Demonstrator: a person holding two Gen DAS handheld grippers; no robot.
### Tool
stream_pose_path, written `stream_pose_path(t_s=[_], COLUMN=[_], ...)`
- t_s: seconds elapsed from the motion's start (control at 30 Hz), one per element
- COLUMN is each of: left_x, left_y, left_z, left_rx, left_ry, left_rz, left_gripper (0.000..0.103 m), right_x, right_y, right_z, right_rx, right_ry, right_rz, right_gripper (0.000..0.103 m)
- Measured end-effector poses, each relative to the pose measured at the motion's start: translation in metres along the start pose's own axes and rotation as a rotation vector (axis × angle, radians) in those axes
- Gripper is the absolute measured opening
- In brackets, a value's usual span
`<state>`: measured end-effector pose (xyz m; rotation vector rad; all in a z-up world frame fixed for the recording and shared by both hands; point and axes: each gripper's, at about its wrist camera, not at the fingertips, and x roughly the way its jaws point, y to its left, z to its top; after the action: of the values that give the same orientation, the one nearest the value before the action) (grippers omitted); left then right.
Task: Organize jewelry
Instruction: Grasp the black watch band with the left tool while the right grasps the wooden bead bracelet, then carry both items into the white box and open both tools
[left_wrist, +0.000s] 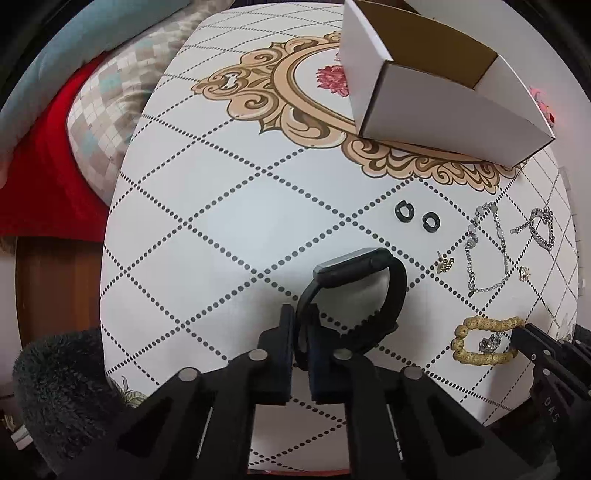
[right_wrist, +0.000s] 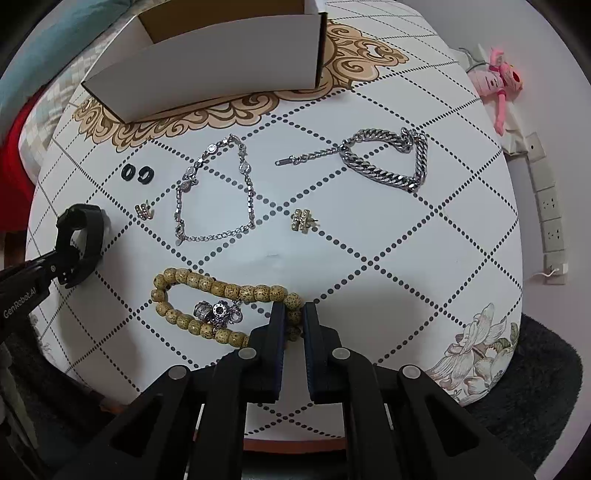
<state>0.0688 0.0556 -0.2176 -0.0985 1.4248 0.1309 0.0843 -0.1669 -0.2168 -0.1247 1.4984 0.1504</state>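
Note:
My left gripper (left_wrist: 302, 317) is shut on the strap of a black smartwatch (left_wrist: 354, 269), also seen in the right wrist view (right_wrist: 83, 236). My right gripper (right_wrist: 294, 314) is shut on the tan bead bracelet (right_wrist: 207, 282), which lies on the table with a silver charm (right_wrist: 218, 312) inside its loop; the bracelet also shows in the left wrist view (left_wrist: 476, 339). Loose on the table lie a thin silver chain bracelet (right_wrist: 218, 188), a thick curb-chain bracelet (right_wrist: 388, 158), two black hoop earrings (right_wrist: 137, 173) and two gold studs (right_wrist: 303, 220). An open white cardboard box (left_wrist: 439, 92) stands at the back.
The round table (left_wrist: 221, 221) has a dotted diamond pattern and a gold ornament. A dark fluffy rug (right_wrist: 535, 369) lies below its front edge. Cushions and a red cloth (left_wrist: 44, 166) sit beyond the left edge. A pink plush toy (right_wrist: 498, 81) and a power strip (right_wrist: 550, 206) lie at the right.

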Motion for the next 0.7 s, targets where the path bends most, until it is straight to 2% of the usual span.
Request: stream_pose_path(t_s=[0.1,0.27,0.53,0.7], left_x=[-0.005,-0.024,-0.071,-0.104], left_y=[-0.005,-0.013,-0.024,-0.028], left_z=[0.0,0.001,0.007,0.028], left_rx=[0.004,0.015,0.037,0.044], left_ry=[-0.01,-0.049,-0.122,-0.187], left_rz=[0.001,-0.017,-0.068,-0.1], left_gripper=[0.002,0.002,0.002,0.002], right_x=[-0.001,-0.009,-0.05,-0.086], right_y=[-0.001,-0.021,-0.009,-0.006], right_z=[0.0,0.0,0.016,0.033], right_rx=[0.022,0.117,0.075,0.046], right_ry=[-0.016,-0.026,-0.103,-0.168], right_rz=[0.028,0.182,0.251,0.295], right_gripper=[0.01,0.009,0.009,0.009])
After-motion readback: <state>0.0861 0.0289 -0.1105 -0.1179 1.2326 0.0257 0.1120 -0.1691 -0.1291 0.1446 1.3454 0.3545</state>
